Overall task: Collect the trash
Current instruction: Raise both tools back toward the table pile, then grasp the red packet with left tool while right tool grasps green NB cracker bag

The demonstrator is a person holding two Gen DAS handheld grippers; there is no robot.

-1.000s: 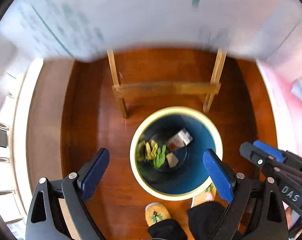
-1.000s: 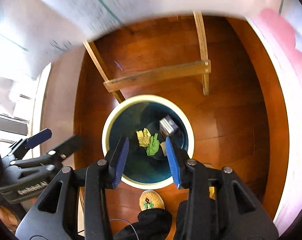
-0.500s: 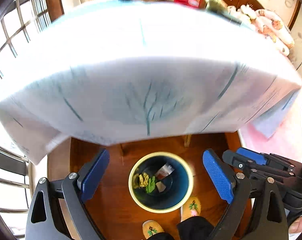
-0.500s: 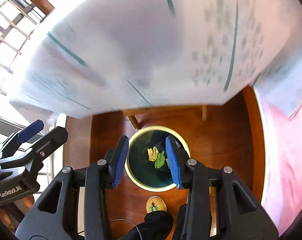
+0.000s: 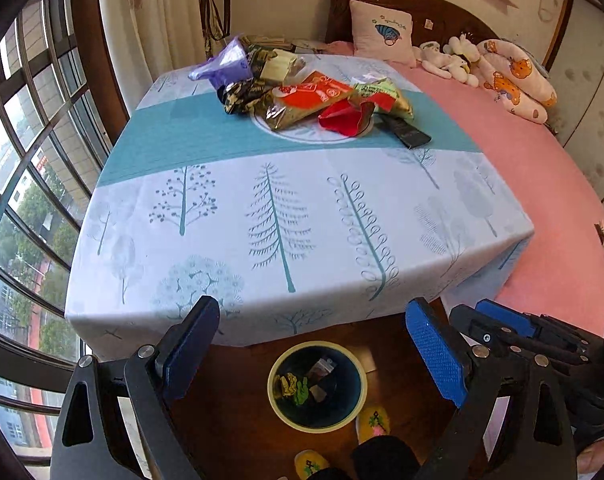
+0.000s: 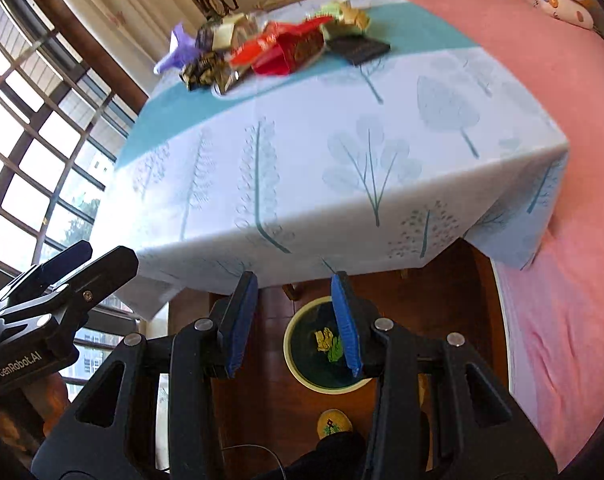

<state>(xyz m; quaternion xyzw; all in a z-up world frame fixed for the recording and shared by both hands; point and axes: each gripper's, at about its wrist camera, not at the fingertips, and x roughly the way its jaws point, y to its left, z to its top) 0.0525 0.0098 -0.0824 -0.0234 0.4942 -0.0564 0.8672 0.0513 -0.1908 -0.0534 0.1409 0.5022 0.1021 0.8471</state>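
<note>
Several pieces of rubbish already lie in the bin, yet most of the job looks undone. The square table under a white tablecloth printed with teal trees and crossed by a teal band [image 5: 206,216] fills both views, with a pink bedspread [image 5: 541,184] to its right. At the table's far side sits the heap of crumpled snack wrappers, red, gold, green and purple [image 5: 302,92], beside a flat black remote-like object [image 5: 407,132]; none of it is touched. On the dark wooden floor just in front of the table stands the round bin with a cream rim and dark blue inside [image 5: 359,406], holding yellow and green scraps and a small packet. A person's foot in a yellow patterned slipper [image 6: 333,424] is near it.

The left gripper [image 5: 321,356] has its blue pads wide apart and empty. The right gripper [image 6: 292,320] stands part open, with nothing between its pads. Both hang over the bin, well apart from the heap, so I judge a reach across the table comes next.

The only legible writing is "GenRobot.AI" on the left gripper's body, seen from the right wrist; print on the wrappers is too small to read.
</note>
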